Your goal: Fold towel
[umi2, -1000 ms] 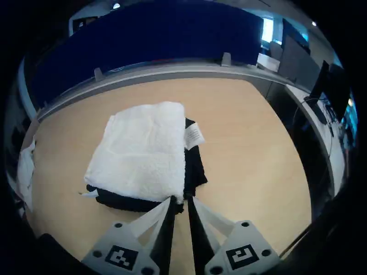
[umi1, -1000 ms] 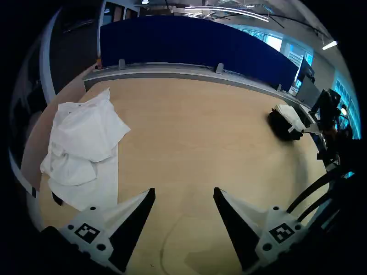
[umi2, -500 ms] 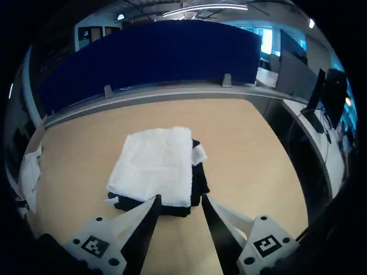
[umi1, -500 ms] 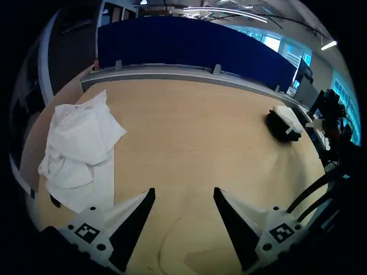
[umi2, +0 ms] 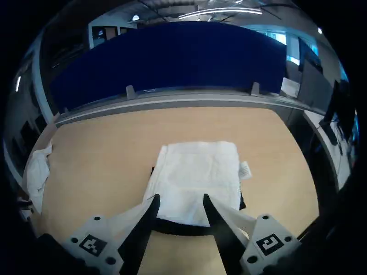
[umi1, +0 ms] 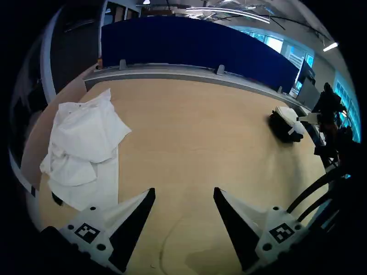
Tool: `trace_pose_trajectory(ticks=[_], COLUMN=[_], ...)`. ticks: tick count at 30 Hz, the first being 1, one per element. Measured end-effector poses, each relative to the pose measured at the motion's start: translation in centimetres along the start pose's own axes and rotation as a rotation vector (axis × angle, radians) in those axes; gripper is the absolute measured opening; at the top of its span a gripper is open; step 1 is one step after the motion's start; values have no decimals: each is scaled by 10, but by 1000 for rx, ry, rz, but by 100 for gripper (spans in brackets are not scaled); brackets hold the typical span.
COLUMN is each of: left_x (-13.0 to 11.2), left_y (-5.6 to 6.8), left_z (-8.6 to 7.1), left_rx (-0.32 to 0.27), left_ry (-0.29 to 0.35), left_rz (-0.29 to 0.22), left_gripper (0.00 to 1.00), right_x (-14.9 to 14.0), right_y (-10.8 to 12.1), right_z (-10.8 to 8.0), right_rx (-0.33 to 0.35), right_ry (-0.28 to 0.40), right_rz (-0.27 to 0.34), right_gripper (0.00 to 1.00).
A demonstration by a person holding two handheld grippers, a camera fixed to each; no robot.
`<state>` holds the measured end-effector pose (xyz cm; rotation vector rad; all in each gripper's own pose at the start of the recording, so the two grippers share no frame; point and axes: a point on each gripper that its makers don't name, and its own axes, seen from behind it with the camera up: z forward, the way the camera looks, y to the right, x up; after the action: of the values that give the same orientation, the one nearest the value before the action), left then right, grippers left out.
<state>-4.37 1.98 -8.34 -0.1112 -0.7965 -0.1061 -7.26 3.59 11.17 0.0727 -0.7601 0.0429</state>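
A folded white towel (umi2: 197, 178) lies on top of a folded dark towel (umi2: 183, 227) on the wooden desk (umi2: 105, 146). My right gripper (umi2: 180, 198) is open, its fingers straddling the near edge of the white towel without pinching it. A crumpled heap of white towels (umi1: 85, 142) lies at the desk's left side; in the right gripper view this heap (umi2: 36, 176) is at the far left. My left gripper (umi1: 183, 195) is open over bare desk with nothing between its fingers. In the left gripper view the folded stack (umi1: 285, 123) sits at the far right.
A blue partition (umi1: 192, 43) and a grey rail (umi1: 183, 71) run along the desk's far edge. Monitors and office gear (umi1: 316, 91) stand beyond the right end of the desk. A person's dark sleeve (umi1: 332, 103) is beside the stack.
My right gripper went from shut at the white towel's near corner to open, letting go, and swung so the stack now sits centre-right. The left gripper stayed almost still.
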Motion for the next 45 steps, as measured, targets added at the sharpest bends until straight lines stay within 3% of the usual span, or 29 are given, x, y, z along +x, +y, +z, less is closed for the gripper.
trace_pose_trajectory(ticks=[11, 15, 24, 33, 45], left_x=[-4, -3, -1, -8, -10], left_y=[-2, -1, -1, -2, -7], left_z=[3, 3, 4, 2, 1], left_rx=[3, 2, 4, 15, 36], left_ry=[-5, -6, -3, -14, -15], left_rz=[-2, 5, -4, -6, -19], left_gripper=[94, 94, 94, 94, 94], right_x=[-41, -45, -7, 43, 36], right_y=[-3, -2, 2, 28, 42], right_z=[15, 17, 10, 36, 70], right_rx=[-9, -10, -6, -33, -44], right_ry=[-82, -84, -15, 12, -49], right_rz=[-42, -46, -42, -40, -7], right_gripper=[76, 76, 76, 76, 76])
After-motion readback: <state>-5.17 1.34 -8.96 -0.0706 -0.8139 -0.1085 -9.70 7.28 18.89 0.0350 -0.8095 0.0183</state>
